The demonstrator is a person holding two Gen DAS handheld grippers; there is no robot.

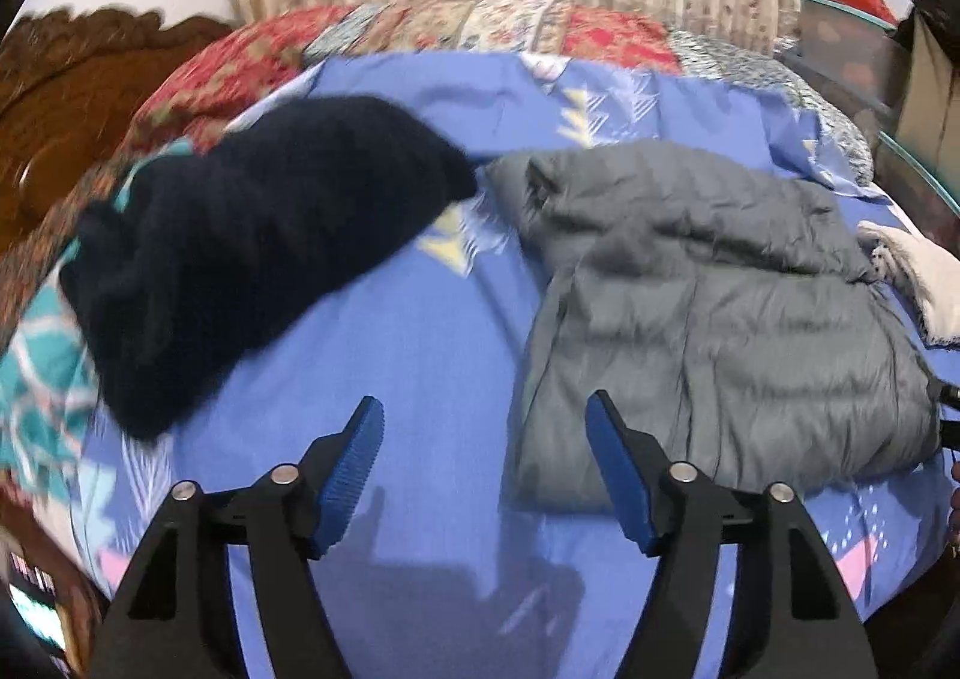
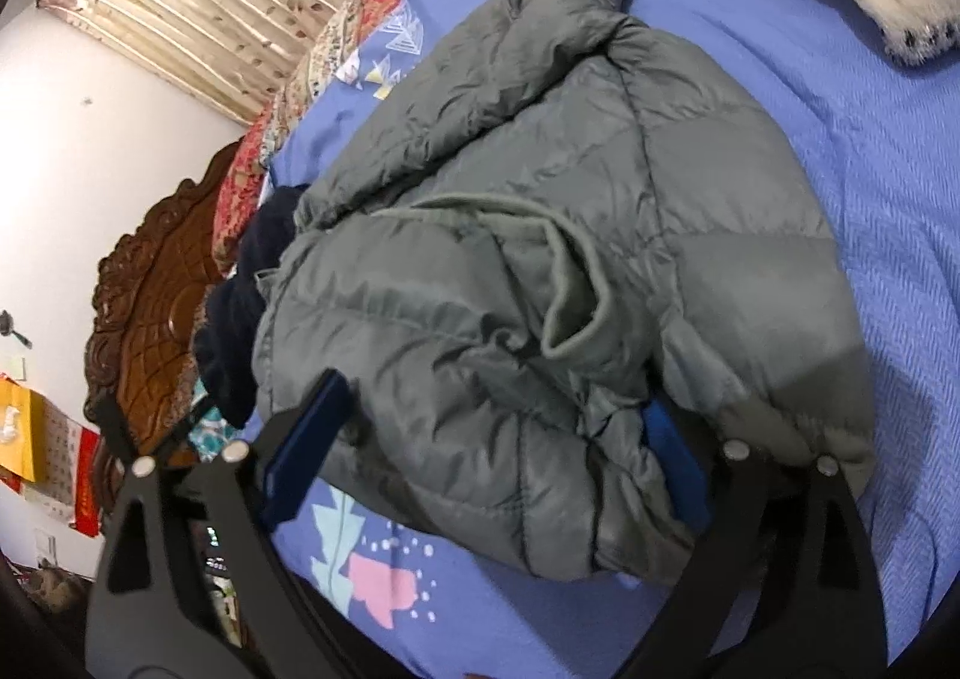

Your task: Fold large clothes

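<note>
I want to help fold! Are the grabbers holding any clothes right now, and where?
The left gripper is open over the blue bedsheet, holding nothing. The right gripper is open around the gray puffer jacket's near edge, not clamped on it.

No legible text, label, brand or number anywhere in either view. Grey puffer jacket (image 2: 540, 271) carries no readable tag or logo. Blue bedsheet (image 1: 390, 319) bears only printed triangle and leaf motifs, no lettering. Far left in the right wrist view, a wall calendar (image 2: 57, 439) with red and yellow panels shows a grid of marks, too small and blurred to read.
</note>
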